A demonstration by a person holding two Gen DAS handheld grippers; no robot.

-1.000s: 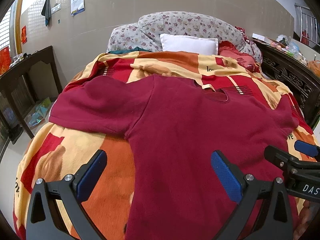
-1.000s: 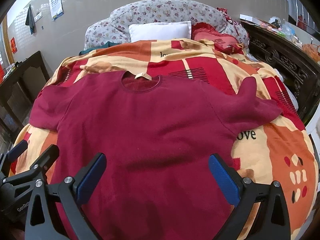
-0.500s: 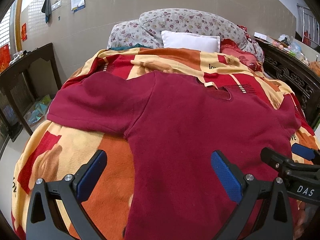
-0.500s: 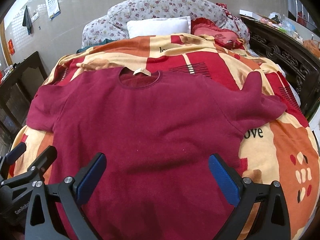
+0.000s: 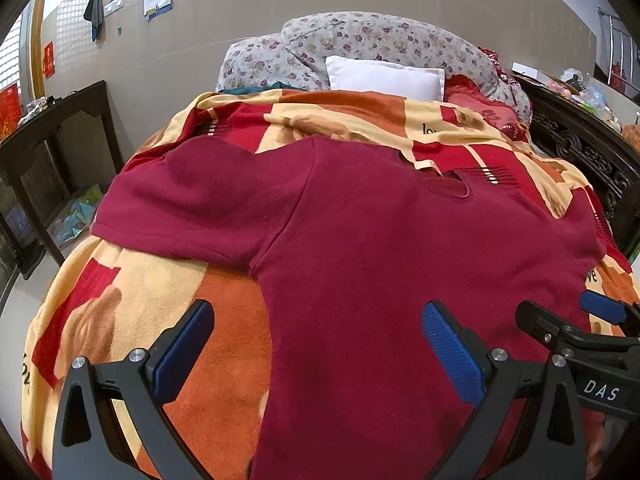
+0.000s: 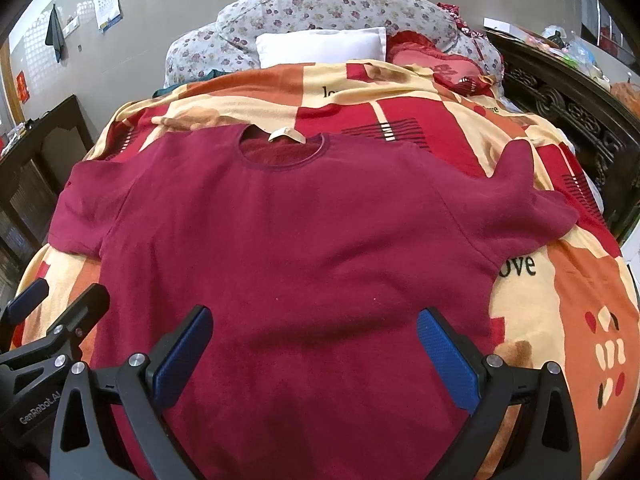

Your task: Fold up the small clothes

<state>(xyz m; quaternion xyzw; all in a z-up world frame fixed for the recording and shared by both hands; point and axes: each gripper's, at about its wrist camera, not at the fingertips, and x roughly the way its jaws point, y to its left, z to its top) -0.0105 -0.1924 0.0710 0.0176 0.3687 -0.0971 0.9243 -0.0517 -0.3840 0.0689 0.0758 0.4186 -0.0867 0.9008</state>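
the dark red t-shirt [image 6: 288,240] lies flat and face up on the patterned blanket [image 6: 580,320], neck toward the white pillow [image 6: 320,46], both sleeves spread out. no fold looks made yet, so the whole job seems left. the left gripper [image 5: 316,344] hangs over the shirt's left hem side, tongs wide and holding nothing; the right gripper [image 6: 314,346] over its lower middle, likewise wide. the blanket beside the shirt reads "love"; gripper bodies read "das" and "genrobot.ai".
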